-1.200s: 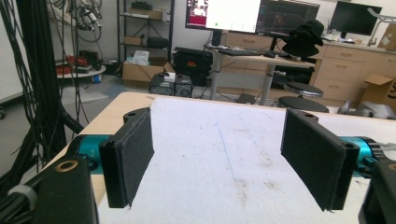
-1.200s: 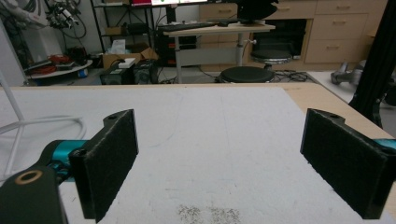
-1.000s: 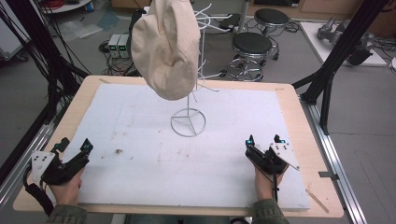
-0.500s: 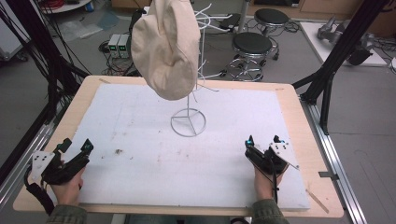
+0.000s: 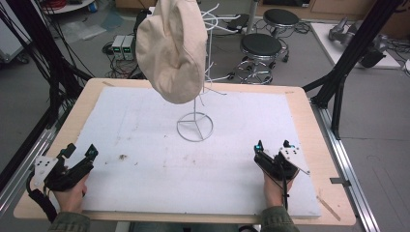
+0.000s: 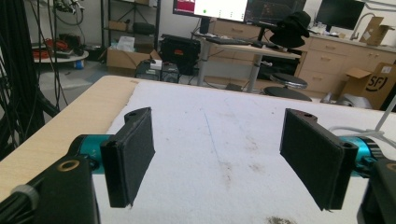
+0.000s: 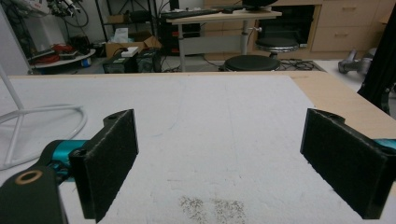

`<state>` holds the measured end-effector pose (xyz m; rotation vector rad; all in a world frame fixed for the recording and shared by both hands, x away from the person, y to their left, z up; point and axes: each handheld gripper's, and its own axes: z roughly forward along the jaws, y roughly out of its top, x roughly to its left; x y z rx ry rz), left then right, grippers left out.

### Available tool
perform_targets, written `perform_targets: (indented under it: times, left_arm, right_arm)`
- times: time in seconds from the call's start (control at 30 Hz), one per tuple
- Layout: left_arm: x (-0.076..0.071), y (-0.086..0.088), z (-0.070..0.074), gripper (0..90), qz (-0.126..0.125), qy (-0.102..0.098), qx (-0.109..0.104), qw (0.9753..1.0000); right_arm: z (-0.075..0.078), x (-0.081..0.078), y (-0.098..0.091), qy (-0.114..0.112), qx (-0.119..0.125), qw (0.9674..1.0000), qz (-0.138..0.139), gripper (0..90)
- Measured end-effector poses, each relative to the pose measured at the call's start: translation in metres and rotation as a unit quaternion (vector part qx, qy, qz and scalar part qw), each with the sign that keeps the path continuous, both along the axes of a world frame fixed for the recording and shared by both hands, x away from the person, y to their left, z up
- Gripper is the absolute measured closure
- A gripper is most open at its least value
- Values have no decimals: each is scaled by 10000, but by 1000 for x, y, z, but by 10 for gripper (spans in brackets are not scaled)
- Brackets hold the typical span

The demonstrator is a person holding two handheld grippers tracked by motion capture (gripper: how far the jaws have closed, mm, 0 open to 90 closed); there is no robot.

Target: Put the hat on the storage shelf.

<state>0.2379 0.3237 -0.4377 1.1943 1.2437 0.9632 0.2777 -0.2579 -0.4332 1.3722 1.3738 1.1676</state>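
A cream cloth hat (image 5: 171, 48) hangs on the upper part of a white wire stand (image 5: 209, 72), whose round base ring (image 5: 195, 126) rests on the white mat (image 5: 193, 169) toward the far middle of the wooden table (image 5: 309, 121). The left gripper (image 5: 77, 155) rests at the near left edge of the mat, well apart from the base ring, its jaws spread wide with nothing between them; its own view shows bare, stained mat between the two black pads (image 6: 133, 156). The right gripper (image 5: 272, 149) rests at the near right of the mat, also well apart from the ring, jaws likewise released and empty, with the ring's curve (image 7: 56, 126) beyond its left pad (image 7: 109, 161).
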Motion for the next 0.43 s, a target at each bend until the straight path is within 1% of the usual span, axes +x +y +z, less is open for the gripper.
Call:
perform_targets:
  times: [0.43]
  left_arm:
    - [0, 0, -2, 261, -19, 73, -5, 10000]
  right_arm:
    - [0, 0, 0, 21, -5, 10000, 4, 102]
